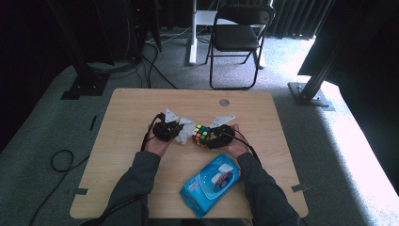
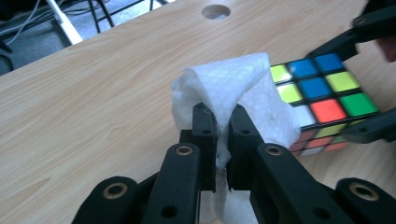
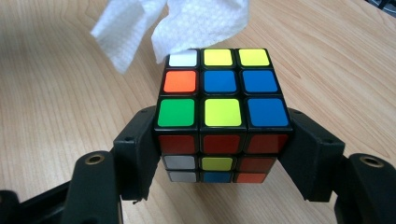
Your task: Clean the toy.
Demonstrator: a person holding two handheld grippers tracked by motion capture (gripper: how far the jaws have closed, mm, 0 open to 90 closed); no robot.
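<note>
Centre of table (image 1: 141,101): right gripper (image 3: 223,140) clamps puzzle cube (image 3: 219,93) by opposite sides; rigid, slick plastic. Left gripper (image 2: 223,126), jaws nearly shut, pinches soft, light wipe (image 2: 233,84) against cube.

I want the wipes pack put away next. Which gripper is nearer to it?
Right. The right gripper, clamped on the cube, sits just above the blue wipes pack; the left gripper, pinching the white wipe, is farther up-left.
</note>
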